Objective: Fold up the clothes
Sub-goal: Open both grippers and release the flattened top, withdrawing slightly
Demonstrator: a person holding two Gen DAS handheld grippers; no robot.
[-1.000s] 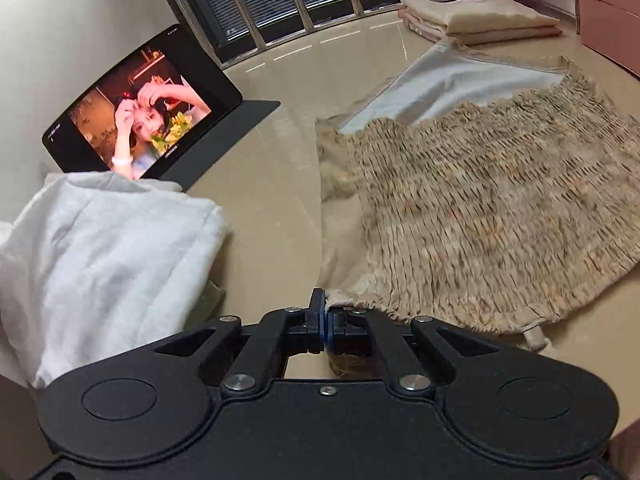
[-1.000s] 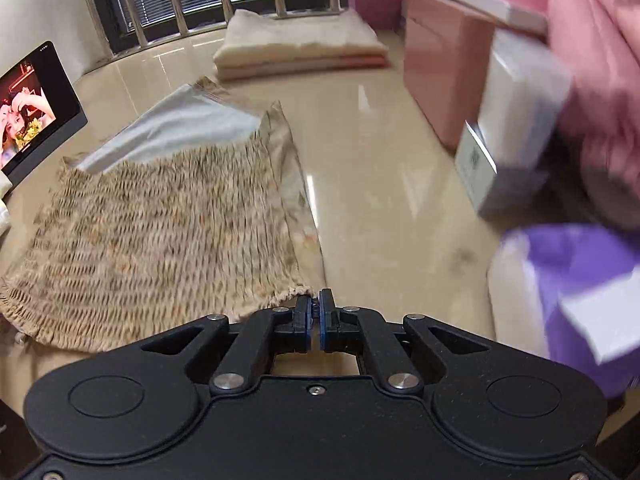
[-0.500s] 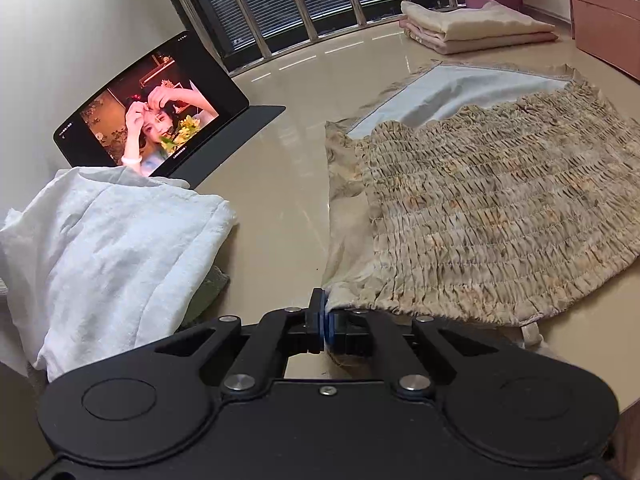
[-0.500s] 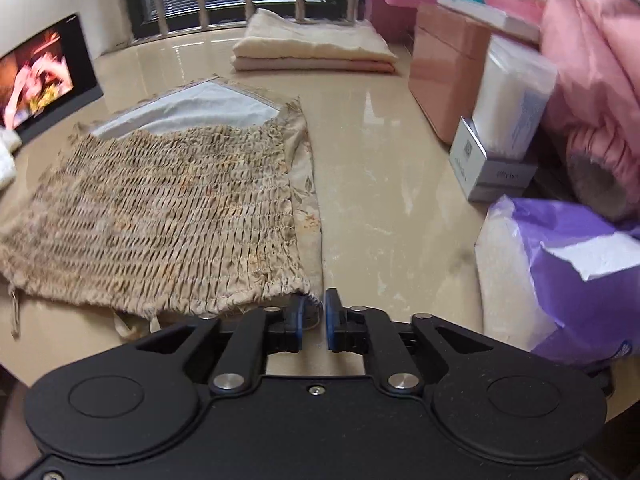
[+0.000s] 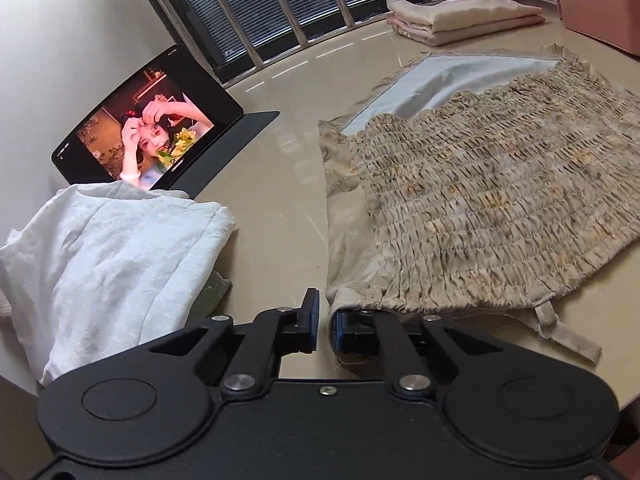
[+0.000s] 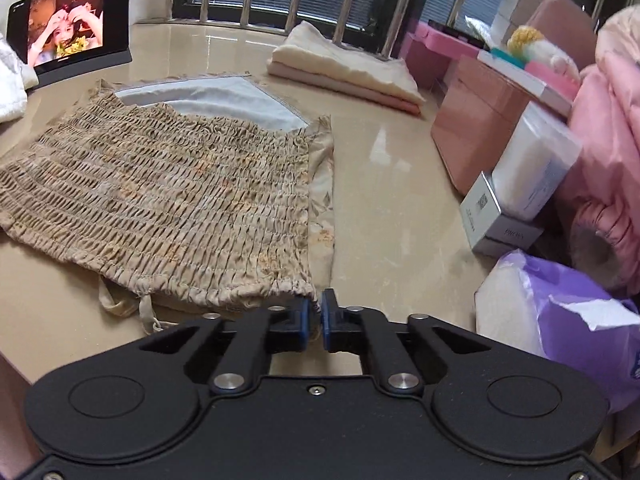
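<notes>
A beige smocked garment [image 5: 480, 208] lies flat on the glossy tan table [image 5: 276, 200], its pale lining showing at the far end. In the left wrist view my left gripper [image 5: 325, 320] is open by a narrow gap at the garment's near left corner, and the hem rests on the right finger. In the right wrist view the same garment [image 6: 172, 192] spreads to the left. My right gripper [image 6: 315, 318] stands slightly open at its near right corner, with the hem edge just at the fingertips. Loose straps trail off the near hem.
A crumpled white cloth [image 5: 112, 264] sits at the near left. A tablet [image 5: 148, 136] playing video stands behind it. Folded cream clothes [image 6: 344, 64] lie at the back. Pink boxes [image 6: 480, 120], a tissue box [image 6: 504, 220] and a purple bag [image 6: 568, 312] crowd the right side.
Both grippers lowered the near hem onto the table and let go. The left jaws, shut on the corner before, now stand apart. The right jaws parted half a second ago.
</notes>
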